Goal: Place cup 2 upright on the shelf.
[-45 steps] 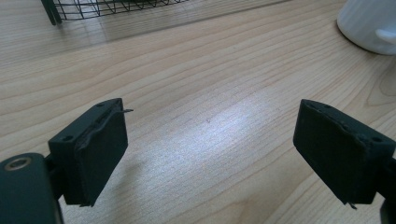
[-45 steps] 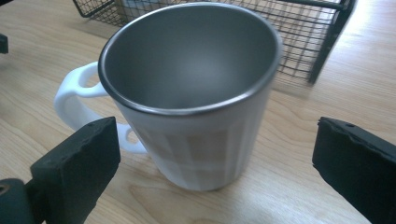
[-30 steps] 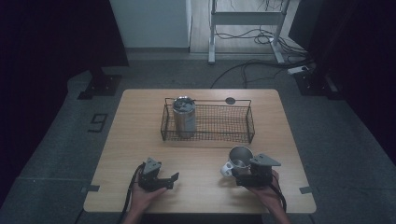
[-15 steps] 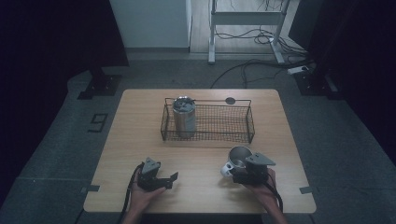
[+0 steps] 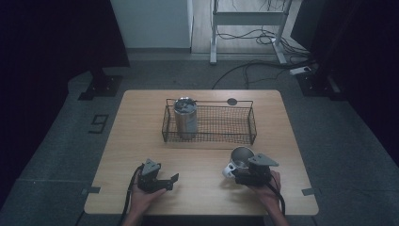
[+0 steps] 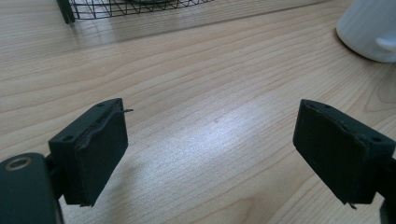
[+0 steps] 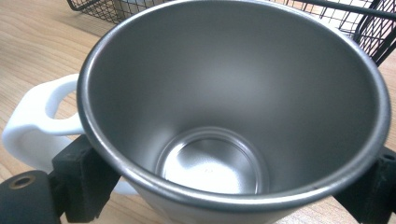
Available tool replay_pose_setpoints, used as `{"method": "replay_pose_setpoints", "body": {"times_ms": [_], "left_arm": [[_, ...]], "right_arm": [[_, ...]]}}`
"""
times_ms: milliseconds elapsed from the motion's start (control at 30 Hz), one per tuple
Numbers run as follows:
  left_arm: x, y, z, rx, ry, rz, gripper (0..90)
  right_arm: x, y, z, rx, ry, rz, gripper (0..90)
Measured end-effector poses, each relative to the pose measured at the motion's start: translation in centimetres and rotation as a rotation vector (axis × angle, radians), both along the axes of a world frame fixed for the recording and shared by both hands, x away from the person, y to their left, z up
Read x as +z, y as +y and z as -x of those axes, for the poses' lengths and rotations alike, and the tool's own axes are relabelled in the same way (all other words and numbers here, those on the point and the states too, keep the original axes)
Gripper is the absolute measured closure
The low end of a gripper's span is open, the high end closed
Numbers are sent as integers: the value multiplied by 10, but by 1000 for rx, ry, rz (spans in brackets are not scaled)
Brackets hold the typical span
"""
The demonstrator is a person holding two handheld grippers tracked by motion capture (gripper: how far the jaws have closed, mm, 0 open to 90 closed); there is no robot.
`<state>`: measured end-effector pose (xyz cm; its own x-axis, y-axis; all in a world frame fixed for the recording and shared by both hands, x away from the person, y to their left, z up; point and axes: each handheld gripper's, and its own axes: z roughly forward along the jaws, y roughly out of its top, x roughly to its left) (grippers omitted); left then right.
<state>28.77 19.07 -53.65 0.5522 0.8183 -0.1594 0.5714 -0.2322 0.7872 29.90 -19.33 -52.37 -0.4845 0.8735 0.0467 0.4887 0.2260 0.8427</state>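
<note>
1. Right claw point(image 5: 236, 172) is clamped on the mug point(image 5: 239, 159), near the bench's point(image 5: 141, 122) front, just before the wire basket point(image 5: 209, 124).
2. Left claw point(image 5: 172, 181) sits wide apart over bare wood, holding nothing.

Lab or recording studio, not a home — bare wooden table point(image 5: 141, 136) set alone on grey carpet point(image 5: 56, 155), black curtains point(image 5: 51, 33) on both sides, metal stand point(image 5: 247, 19) behind with loose cables point(image 5: 244, 70) and a power strip point(image 5: 301, 70) on the floor. Dim lighting.
</note>
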Motion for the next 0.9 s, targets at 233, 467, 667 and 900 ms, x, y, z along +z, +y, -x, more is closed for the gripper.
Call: {"method": "replay_pose_setpoints", "body": {"times_ms": [233,467,667,900], "left_arm": [[-1,0,0,-1,3,0,103],[-1,5,-1,10,8,17,104],[1,8,-1,15,5,29,104],[2,10,-1,12,8,40,104]], "right_arm": [[2,-1,2,2,-6,-4,81],[8,-2,4,7,-19,-13,81],[15,-1,5,17,-18,-23,81],[29,1,3,14,-43,-44,81]]}}
